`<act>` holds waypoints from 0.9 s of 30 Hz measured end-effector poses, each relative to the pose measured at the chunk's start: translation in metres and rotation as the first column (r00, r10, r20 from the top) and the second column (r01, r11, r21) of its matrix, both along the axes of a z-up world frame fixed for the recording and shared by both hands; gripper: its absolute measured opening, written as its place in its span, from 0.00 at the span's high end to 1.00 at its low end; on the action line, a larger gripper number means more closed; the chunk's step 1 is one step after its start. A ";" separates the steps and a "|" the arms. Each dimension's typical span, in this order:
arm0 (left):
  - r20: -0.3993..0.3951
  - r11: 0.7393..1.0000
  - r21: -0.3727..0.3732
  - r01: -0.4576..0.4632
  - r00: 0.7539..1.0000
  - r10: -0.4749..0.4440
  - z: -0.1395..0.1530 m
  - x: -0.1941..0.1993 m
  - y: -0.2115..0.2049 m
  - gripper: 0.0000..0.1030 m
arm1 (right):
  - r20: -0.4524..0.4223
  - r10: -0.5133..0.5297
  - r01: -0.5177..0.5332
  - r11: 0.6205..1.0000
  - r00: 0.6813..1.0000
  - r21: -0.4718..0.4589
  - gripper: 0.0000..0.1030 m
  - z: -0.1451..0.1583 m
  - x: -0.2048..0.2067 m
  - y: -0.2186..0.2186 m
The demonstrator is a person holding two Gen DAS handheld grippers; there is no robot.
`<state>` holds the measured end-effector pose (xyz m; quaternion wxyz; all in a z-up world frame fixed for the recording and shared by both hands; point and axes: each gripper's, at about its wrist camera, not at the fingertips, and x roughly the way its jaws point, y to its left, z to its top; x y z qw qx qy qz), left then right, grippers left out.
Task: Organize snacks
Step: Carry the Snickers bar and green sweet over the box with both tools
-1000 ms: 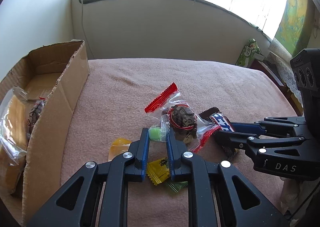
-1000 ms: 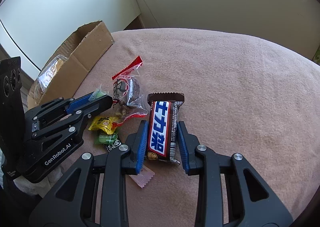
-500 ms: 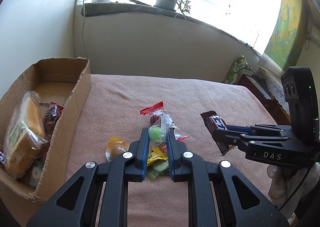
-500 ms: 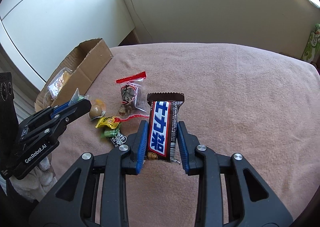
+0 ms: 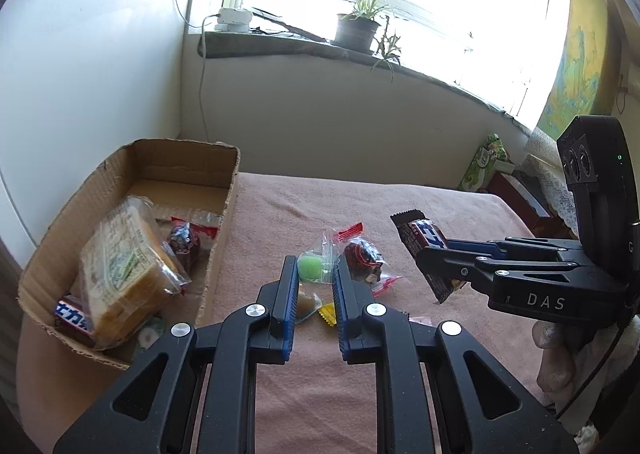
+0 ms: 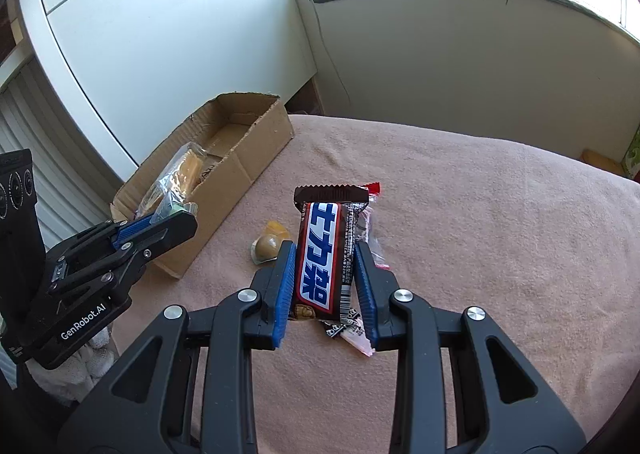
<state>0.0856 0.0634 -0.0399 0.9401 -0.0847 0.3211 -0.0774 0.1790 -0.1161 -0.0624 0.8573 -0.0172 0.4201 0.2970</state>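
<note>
Brown wrapper with a red, white and blue label: that's the chocolate bar (image 6: 325,254), clamped upright between the blue pads of the right gripper (image 6: 325,258), jaws part-way closed and pressing on both long sides of it, and it hangs clear above the pink blanket (image 6: 480,234). From the left wrist view the same chocolate bar (image 5: 424,246) sticks up out of the right gripper (image 5: 436,254) at the right, tilted, top end highest. Over to the left gripper (image 5: 316,274): jaws drawn close together, pinching a small clear bag with a green candy (image 5: 314,266) inside, also off the blanket. In the right wrist view the left gripper (image 6: 176,213) sits at the left with a bit of that clear bag (image 6: 172,197) showing at its tip, just in front of the cardboard box (image 6: 240,169). Below and beyond the jaws, loose snacks lie on the blanket: a red-edged clear packet with a dark chocolate ball (image 5: 362,258), a yellow wrapped sweet (image 5: 328,312), and a jelly cup (image 6: 266,246). The cardboard box (image 5: 224,238) stands at the left, open, holding a wrapped loaf of cake (image 5: 128,274), a second bar (image 5: 72,318) at its near end and a red-and-dark packet (image 5: 184,238).
</note>
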 end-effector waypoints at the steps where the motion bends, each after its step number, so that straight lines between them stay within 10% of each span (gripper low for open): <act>1: 0.003 1.000 0.000 -0.012 1.000 0.012 0.001 -0.002 0.005 0.85 | 0.006 0.010 -0.010 1.000 1.000 0.000 0.71 0.002 -0.001 0.006; 27: 0.026 0.977 -0.019 -0.211 0.977 0.211 -0.005 -0.013 0.118 0.85 | 0.048 0.184 -0.183 0.982 0.982 -0.037 0.71 0.010 0.012 0.150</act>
